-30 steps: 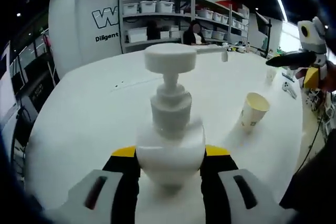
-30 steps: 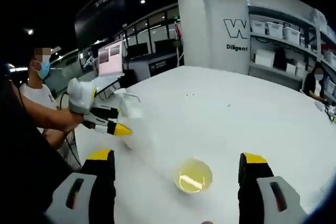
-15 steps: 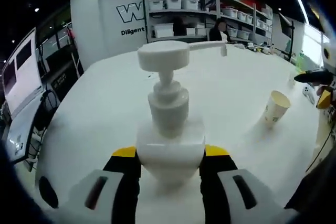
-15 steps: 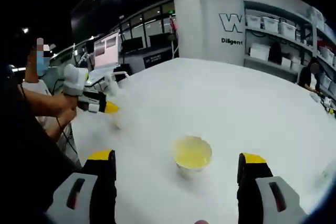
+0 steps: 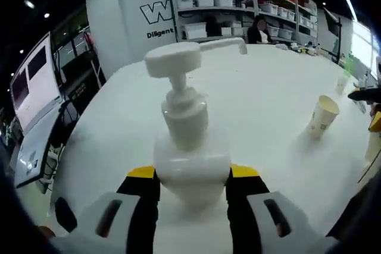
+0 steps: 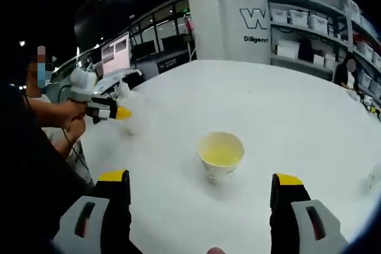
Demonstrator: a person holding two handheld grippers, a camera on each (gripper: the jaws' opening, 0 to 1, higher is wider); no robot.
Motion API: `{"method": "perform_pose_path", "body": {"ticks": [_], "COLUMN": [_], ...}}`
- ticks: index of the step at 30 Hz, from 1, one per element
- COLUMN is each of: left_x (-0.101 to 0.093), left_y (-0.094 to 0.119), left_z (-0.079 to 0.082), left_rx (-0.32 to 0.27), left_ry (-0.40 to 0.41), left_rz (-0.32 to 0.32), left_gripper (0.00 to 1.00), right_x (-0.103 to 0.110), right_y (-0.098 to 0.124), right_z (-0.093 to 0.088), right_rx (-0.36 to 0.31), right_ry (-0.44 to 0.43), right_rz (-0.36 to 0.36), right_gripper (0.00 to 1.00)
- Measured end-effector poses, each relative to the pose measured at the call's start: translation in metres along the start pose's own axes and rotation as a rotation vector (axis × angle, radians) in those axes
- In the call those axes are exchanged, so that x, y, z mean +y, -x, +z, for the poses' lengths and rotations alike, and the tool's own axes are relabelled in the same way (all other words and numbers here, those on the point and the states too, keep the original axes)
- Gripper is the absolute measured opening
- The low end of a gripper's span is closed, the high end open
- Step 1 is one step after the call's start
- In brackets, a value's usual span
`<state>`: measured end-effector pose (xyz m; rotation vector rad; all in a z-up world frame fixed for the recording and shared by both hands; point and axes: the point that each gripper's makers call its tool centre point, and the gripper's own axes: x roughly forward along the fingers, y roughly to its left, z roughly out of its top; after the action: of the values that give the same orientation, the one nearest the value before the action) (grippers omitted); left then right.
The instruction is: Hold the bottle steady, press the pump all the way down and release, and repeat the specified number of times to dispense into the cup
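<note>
White pump bottle (image 5: 191, 159) clamped between left gripper (image 5: 191, 185) jaws on table (image 5: 268, 105); right gripper (image 6: 202, 197) jaws spread, empty, now farther back from paper cup (image 6: 221, 156); cup well right of bottle, pump unpressed

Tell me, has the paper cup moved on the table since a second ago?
Cannot tell. The paper cup sits higher between the right gripper jaws, but the shelves shifted too, so the camera moved.
</note>
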<state>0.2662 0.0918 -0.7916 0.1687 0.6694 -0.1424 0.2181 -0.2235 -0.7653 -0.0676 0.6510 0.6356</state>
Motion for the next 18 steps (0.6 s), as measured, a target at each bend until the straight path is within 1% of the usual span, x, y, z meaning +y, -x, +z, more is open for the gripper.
{"method": "perform_pose_path", "body": {"ticks": [1, 3, 5, 9, 12, 13, 15, 16, 17, 18], "left_x": [-0.003, -0.006, -0.008, -0.015, -0.017, -0.019, -0.027, -0.028, -0.027, -0.027], "left_y": [0.001, 0.004, 0.006, 0.011, 0.016, 0.018, 0.022, 0.024, 0.025, 0.026], "left_z": [-0.001, -0.001, -0.002, -0.004, -0.007, -0.007, -0.010, -0.008, -0.004, -0.004], "left_rx": [-0.003, -0.007, -0.009, -0.020, -0.029, -0.037, -0.044, -0.072, -0.119, -0.123], "left_ry": [0.013, 0.016, 0.010, 0.013, 0.030, 0.046, 0.083, 0.102, 0.148, 0.159], "left_rz": [-0.019, -0.028, -0.033, -0.061, -0.088, -0.111, -0.172, -0.194, -0.203, -0.204], "left_gripper": [0.46, 0.48, 0.48, 0.52, 0.53, 0.55, 0.65, 0.75, 0.86, 0.97], "right_x": [0.000, 0.000, 0.000, 0.003, 0.005, 0.005, 0.006, 0.006, 0.006, 0.007], "right_y": [0.000, 0.000, 0.000, 0.002, 0.003, 0.004, 0.006, 0.007, 0.008, 0.008], "right_z": [-0.002, -0.003, -0.003, -0.003, -0.007, -0.008, -0.009, -0.009, -0.009, -0.010], "right_rx": [0.004, 0.007, 0.005, -0.005, 0.004, 0.008, 0.005, 0.003, 0.004, 0.005], "right_ry": [0.000, 0.006, 0.007, -0.005, -0.002, -0.003, -0.012, -0.015, -0.021, -0.024], "right_rz": [-0.003, -0.011, -0.015, -0.020, -0.019, -0.020, -0.023, -0.023, -0.023, -0.022], "right_gripper": [0.97, 0.96, 0.97, 0.97, 0.97, 0.98, 0.98, 0.98, 0.98, 0.98]}}
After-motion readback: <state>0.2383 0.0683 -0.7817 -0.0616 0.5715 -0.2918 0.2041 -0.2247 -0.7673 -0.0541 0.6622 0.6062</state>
